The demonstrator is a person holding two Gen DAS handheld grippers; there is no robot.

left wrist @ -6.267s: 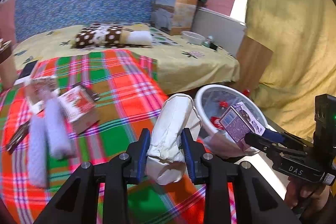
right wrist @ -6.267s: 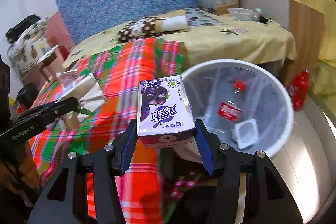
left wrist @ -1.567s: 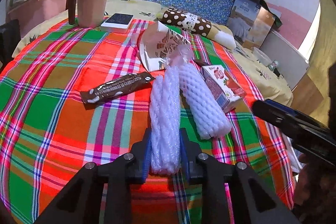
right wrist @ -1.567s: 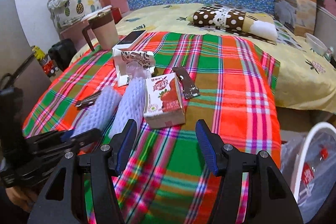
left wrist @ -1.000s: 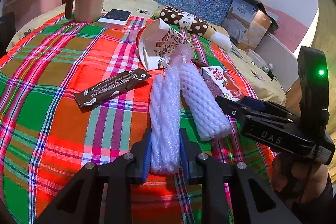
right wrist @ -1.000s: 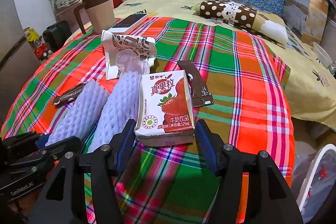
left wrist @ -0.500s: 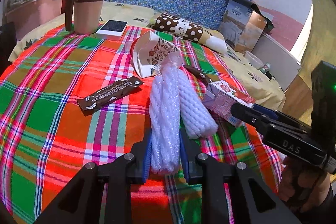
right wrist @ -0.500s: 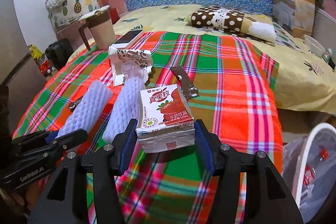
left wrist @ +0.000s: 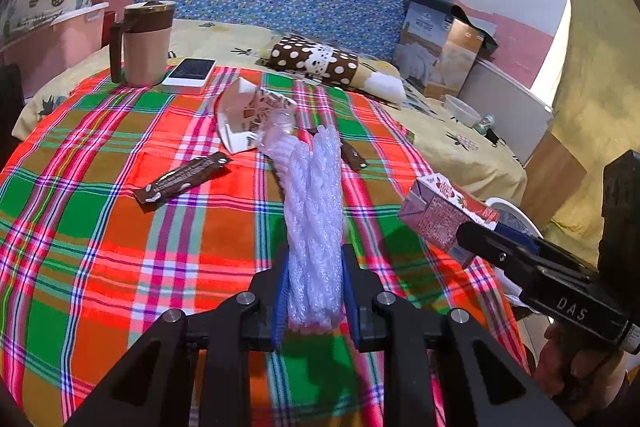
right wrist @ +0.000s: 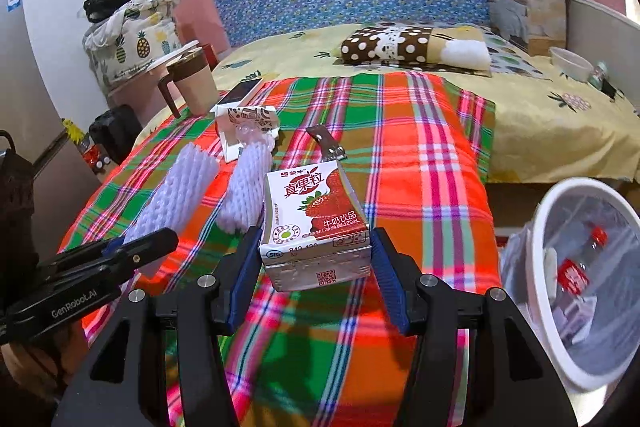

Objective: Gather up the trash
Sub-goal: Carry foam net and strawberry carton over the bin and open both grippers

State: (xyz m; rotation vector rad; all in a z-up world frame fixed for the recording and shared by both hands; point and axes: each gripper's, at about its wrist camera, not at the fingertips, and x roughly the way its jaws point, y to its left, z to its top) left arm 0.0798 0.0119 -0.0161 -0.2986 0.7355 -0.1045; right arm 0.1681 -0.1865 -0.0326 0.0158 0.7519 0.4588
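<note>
Holding a white foam net sleeve (left wrist: 314, 227) between its two blue pads, the left gripper (left wrist: 313, 301) is closed on the near end of it, and the sleeve reaches forward above the plaid cloth (left wrist: 100, 227) that covers the tabletop. The right gripper (right wrist: 316, 279) is closed on a strawberry milk carton (right wrist: 314, 223), which is lifted a little above the cloth; in the left wrist view the same carton (left wrist: 444, 215) shows at the right side, tilted, at the tip of the right gripper (left wrist: 476, 239). A second foam sleeve (right wrist: 246, 187) lies on the cloth just beside the carton, to its left. Behind the sleeves there is a crushed paper cup (left wrist: 248, 111) lying on its side, and a brown wrapper (left wrist: 184, 177) lies flat on the cloth to the left of it. A second brown wrapper (right wrist: 326, 143) lies behind the carton. A trash bin (right wrist: 536, 247) with a white rim stands on the floor at the right of the tabletop, and a plastic bottle (right wrist: 576, 267) with a red label lies inside it. At the far left corner stand a brown mug (left wrist: 146, 43) and a phone (left wrist: 190, 73).
</note>
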